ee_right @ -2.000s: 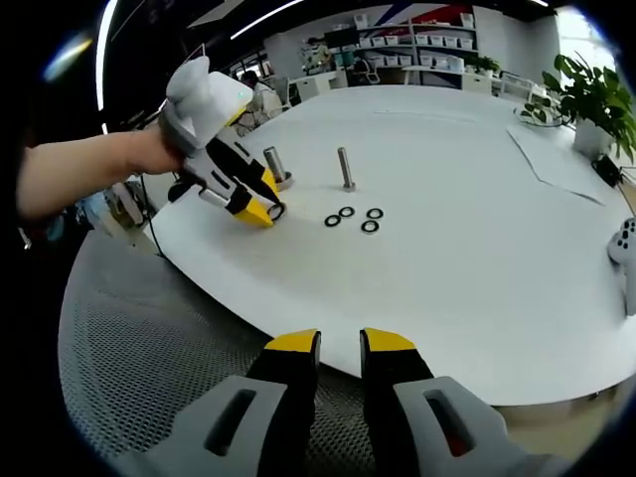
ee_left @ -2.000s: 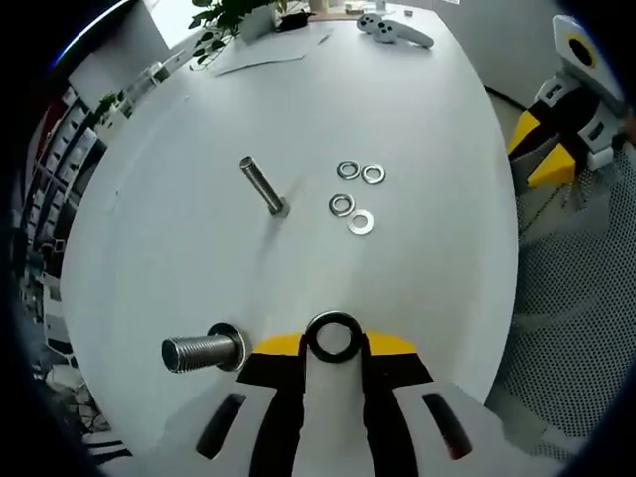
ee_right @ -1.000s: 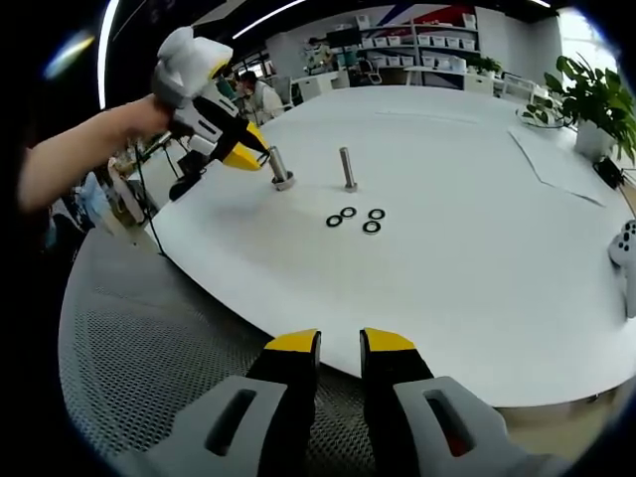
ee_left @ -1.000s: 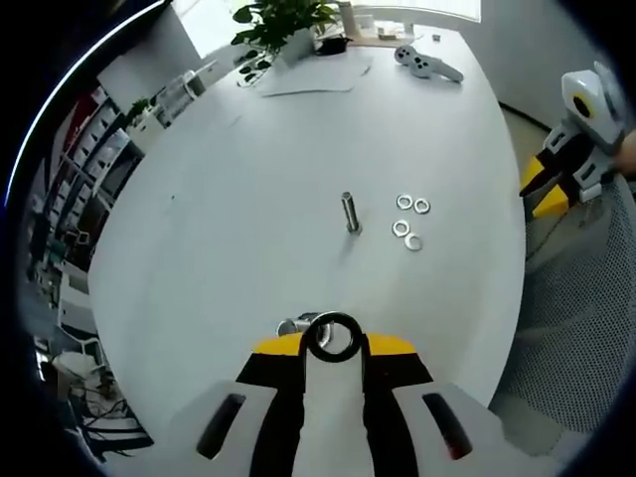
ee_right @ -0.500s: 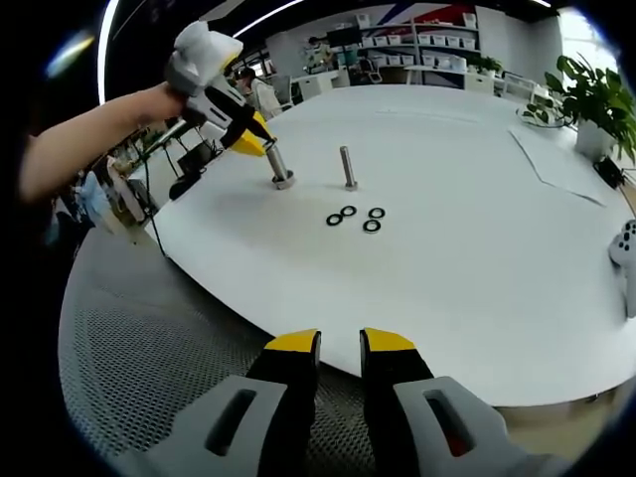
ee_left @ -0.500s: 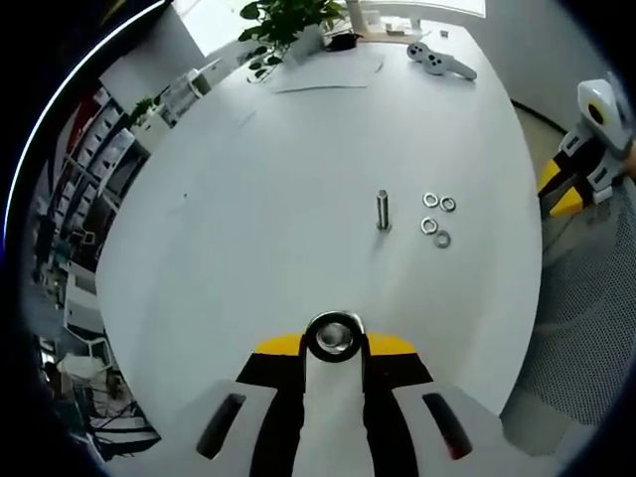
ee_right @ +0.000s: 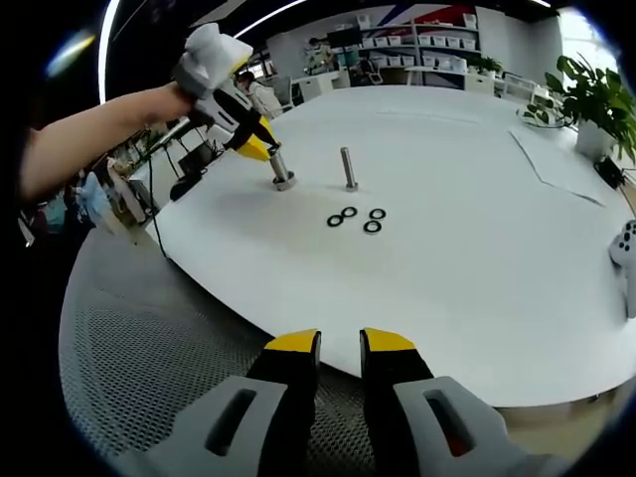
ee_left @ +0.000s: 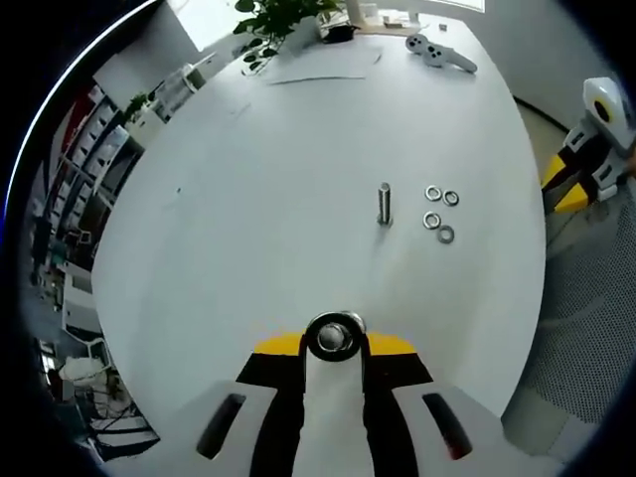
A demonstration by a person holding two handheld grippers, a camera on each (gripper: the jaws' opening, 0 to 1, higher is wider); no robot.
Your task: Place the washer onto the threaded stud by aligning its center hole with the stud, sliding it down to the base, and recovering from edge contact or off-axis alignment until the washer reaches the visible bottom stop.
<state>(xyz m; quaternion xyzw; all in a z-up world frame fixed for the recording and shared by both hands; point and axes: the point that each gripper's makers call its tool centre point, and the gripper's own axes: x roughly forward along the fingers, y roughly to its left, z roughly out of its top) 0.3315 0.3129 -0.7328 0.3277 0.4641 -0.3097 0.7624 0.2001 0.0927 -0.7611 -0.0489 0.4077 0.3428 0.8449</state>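
My left gripper [ee_left: 335, 339] is shut on a steel washer [ee_left: 335, 320], held edge-on between its yellow tips. The top of the thick threaded stud [ee_left: 336, 340] shows through the washer's hole, roughly centred. In the right gripper view the left gripper [ee_right: 260, 149] hovers tilted at the top of that thick stud [ee_right: 282, 175], near the table's left edge; whether the washer touches the threads I cannot tell. A thinner smooth stud [ee_left: 385, 204] [ee_right: 349, 168] stands further in. My right gripper [ee_right: 339, 347] hangs off the table's near edge, open a little, nothing between its fingers.
Several loose washers [ee_left: 439, 212] [ee_right: 356, 218] lie beside the thin stud on the white round table [ee_right: 467, 248]. A game controller [ee_left: 437, 50], papers [ee_left: 316, 66] and a potted plant [ee_right: 594, 97] sit at the far side. A mesh chair [ee_right: 149, 368] stands below the right gripper.
The left gripper rose from table level beside the thick stud to above its top, and the washer's hole now frames the stud's end. The right gripper stayed put.
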